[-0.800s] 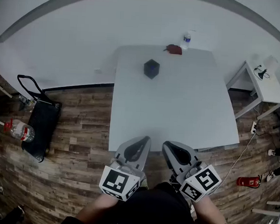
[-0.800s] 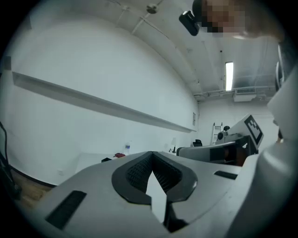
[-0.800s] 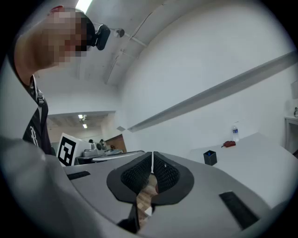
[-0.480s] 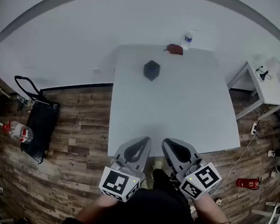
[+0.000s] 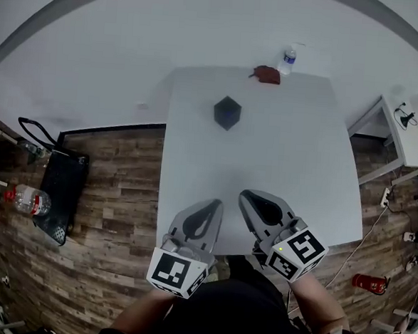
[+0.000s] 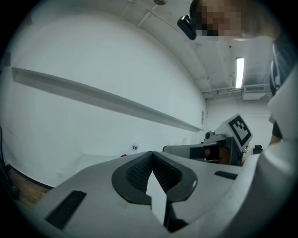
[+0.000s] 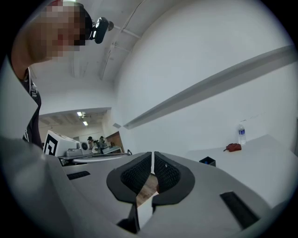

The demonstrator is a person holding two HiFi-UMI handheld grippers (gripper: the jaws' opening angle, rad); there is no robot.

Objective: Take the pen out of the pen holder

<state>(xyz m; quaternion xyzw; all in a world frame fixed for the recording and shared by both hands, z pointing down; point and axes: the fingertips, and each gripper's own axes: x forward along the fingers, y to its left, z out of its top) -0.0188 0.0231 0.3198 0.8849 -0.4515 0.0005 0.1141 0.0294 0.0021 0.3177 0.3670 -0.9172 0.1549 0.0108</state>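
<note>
Head view is showing the black pen holder [image 5: 227, 112] standing on the far part of the white desk [image 5: 301, 169], left of centre; the pen inside is too small to make out. A water bottle [image 5: 288, 59] and a red object [image 5: 267, 75] are sitting just beside each other at the far edge. The left hand-held gripper [image 5: 215, 204] and the right hand-held gripper [image 5: 245, 196] are hovering side by side over the near edge, well apart from the pen holder. Each is pointing toward the far side with its jaws pressed together, gripping nothing.
</note>
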